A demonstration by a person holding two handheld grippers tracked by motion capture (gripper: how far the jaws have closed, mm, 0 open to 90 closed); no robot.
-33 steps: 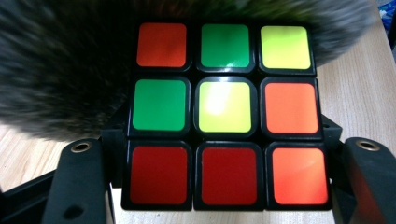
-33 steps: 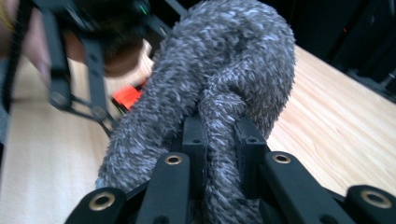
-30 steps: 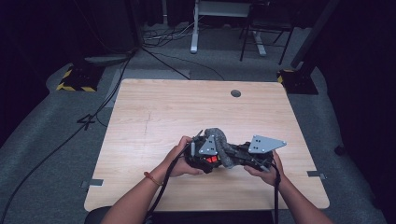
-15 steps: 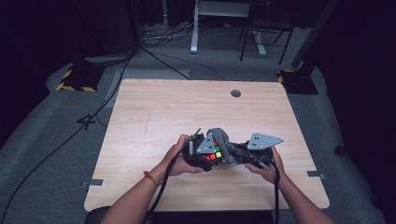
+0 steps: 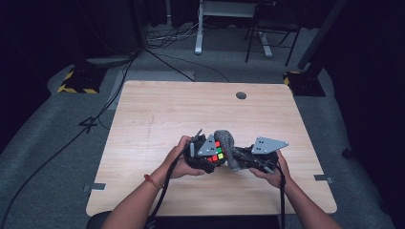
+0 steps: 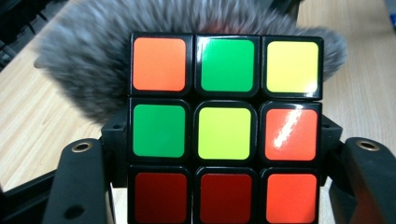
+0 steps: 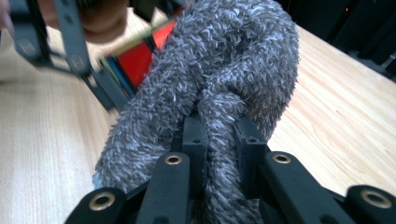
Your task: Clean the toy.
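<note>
Cube (image 6: 226,128) and cloth (image 7: 219,88) met near the front edge of the table (image 5: 157,109), between your two hands. Your left gripper (image 6: 224,186) was clamped on the puzzle cube, its black jaws pressing the cube's two sides, so the cube sat squarely between them with one face turned toward that gripper's camera: orange, green and yellow tiles along the top row, green, yellow and orange across the middle, reds and orange below. Just behind the cube lay the fuzzy grey cloth, touching its far side. Your right gripper (image 7: 219,135) was closed on a fold of that cloth, the pile bunched up between its jaws and looping above them against the cube. From above, your left hand (image 5: 179,160) and right hand (image 5: 272,171) held the grippers close together, cube at left, cloth just right of it.
</note>
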